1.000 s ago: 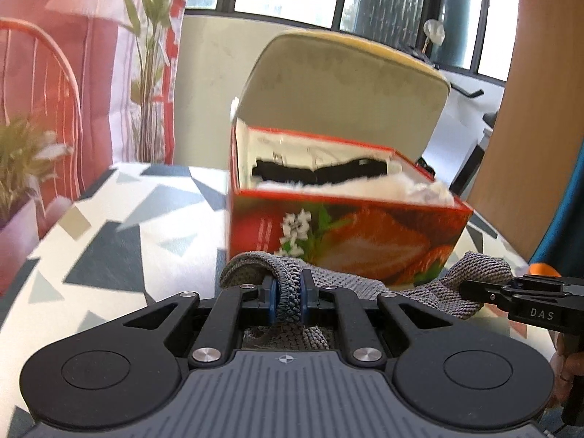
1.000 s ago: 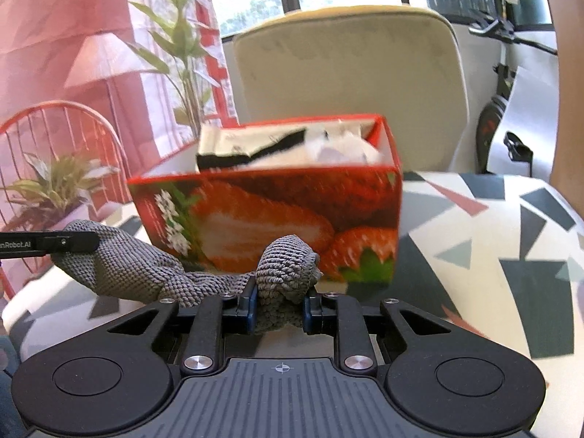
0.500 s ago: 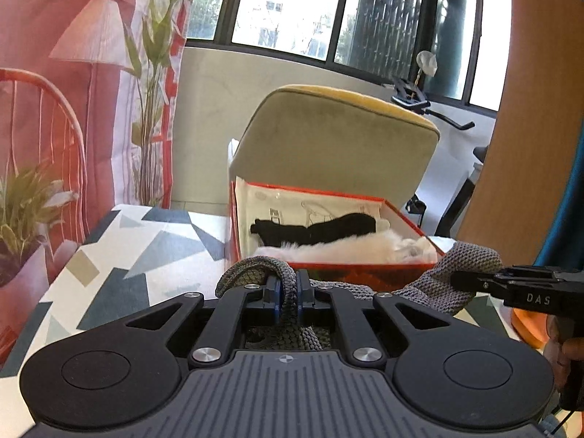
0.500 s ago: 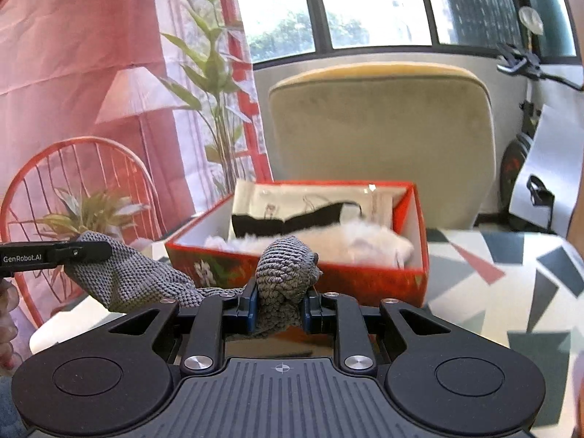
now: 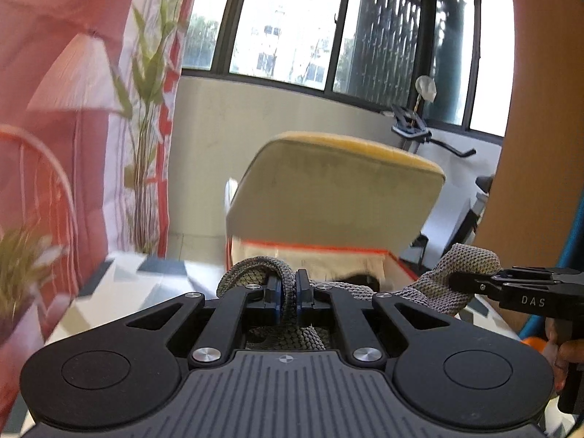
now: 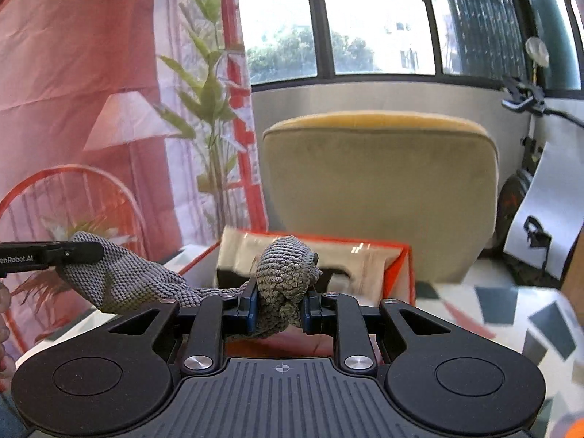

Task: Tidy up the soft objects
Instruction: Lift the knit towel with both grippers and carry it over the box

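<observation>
Item: grey knitted cloth [image 5: 460, 273], soft, light, limp; slung before red open-topped box [image 6: 405, 273] at twelve o'clock; left gripper [image 5: 288, 292] and right gripper [image 6: 279, 301] each clamped on an end; take bunched ends

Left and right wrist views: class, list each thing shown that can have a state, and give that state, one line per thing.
Left hand-held gripper: shut on the grey knitted cloth.
Right hand-held gripper: shut on a thick bunch of the cloth.
Grey knitted cloth: lifted, strung between both grippers.
Red box: open, with white and black items inside.
</observation>
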The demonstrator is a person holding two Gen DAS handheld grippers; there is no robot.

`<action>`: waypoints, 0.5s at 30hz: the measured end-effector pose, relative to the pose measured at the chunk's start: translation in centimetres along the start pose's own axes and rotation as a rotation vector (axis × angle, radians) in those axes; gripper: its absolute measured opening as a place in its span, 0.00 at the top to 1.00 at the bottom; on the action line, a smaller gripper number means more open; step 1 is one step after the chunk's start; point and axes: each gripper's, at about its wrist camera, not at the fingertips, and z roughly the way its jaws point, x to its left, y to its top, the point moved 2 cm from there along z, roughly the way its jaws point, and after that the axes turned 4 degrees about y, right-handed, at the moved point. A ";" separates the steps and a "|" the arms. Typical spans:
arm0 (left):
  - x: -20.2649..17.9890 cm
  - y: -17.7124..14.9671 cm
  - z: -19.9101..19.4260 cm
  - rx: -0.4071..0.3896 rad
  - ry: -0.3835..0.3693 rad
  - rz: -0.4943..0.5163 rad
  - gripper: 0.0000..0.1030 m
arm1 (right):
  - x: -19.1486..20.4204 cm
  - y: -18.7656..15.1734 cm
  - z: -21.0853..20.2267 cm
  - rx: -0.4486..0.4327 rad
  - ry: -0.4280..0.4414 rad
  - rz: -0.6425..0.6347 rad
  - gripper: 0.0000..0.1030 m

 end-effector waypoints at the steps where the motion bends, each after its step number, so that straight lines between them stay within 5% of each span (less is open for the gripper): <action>1: -0.1 0.5 0.5 -0.008 0.005 0.005 0.92 | -0.3 0.6 0.4 -0.008 -0.014 -0.003 0.81; 6: -1.4 2.3 3.6 -0.042 0.038 0.100 0.92 | -1.7 2.9 2.6 -0.023 -0.074 -0.018 0.81; 15: -1.9 -0.3 9.3 0.148 -0.014 0.119 0.92 | -3.1 0.6 6.9 0.118 -0.106 -0.017 0.81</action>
